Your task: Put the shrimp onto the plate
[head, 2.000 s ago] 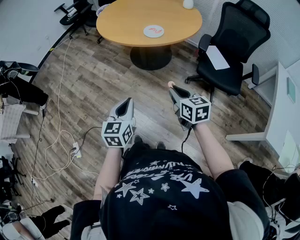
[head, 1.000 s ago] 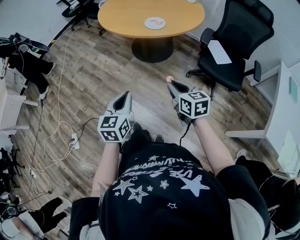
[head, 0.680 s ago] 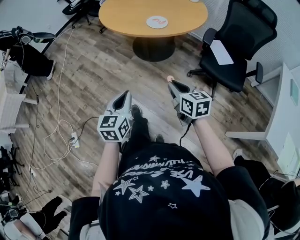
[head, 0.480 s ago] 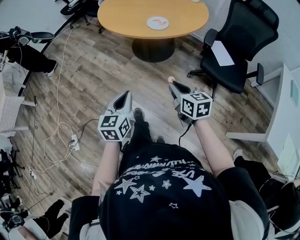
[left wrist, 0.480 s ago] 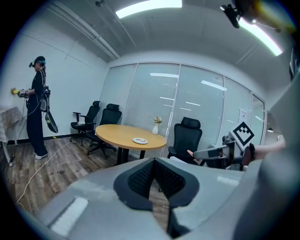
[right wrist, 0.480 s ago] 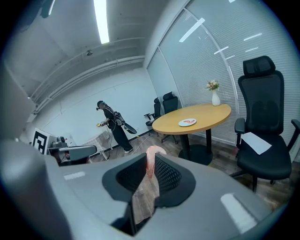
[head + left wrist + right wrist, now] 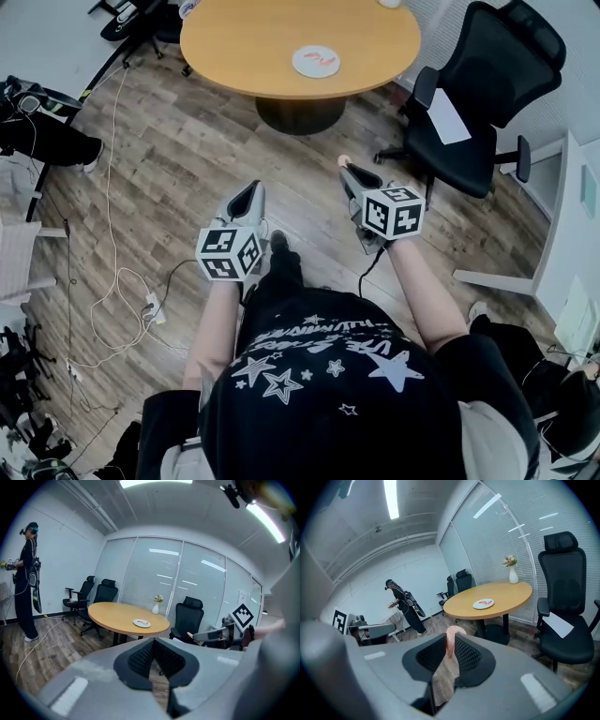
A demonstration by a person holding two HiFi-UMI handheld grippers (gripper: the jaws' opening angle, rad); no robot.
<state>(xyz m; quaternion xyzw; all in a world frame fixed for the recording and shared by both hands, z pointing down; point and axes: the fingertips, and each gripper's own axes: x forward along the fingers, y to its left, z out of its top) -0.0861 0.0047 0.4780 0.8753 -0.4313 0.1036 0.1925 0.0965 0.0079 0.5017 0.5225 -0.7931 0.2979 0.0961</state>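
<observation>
A white plate (image 7: 316,62) with a red shrimp on it lies on the round wooden table (image 7: 262,37) ahead of me; it also shows in both gripper views (image 7: 142,623) (image 7: 483,603). My right gripper (image 7: 348,172) is held over the wood floor, short of the table, shut on a pale pink shrimp (image 7: 451,638) whose end (image 7: 344,160) sticks out past the tips. My left gripper (image 7: 249,193) hangs level beside it, pads together (image 7: 153,642) with nothing between them.
A black office chair (image 7: 478,75) with a sheet of paper (image 7: 441,114) on its seat stands right of the table. Cables (image 7: 112,272) trail over the floor at left. Another person (image 7: 26,583) stands at the left wall. A white vase (image 7: 513,576) sits on the table's far side.
The table and plate have slid lower and closer in the head view as I walk toward them. Both grippers keep their pose and the shrimp stays gripped.
</observation>
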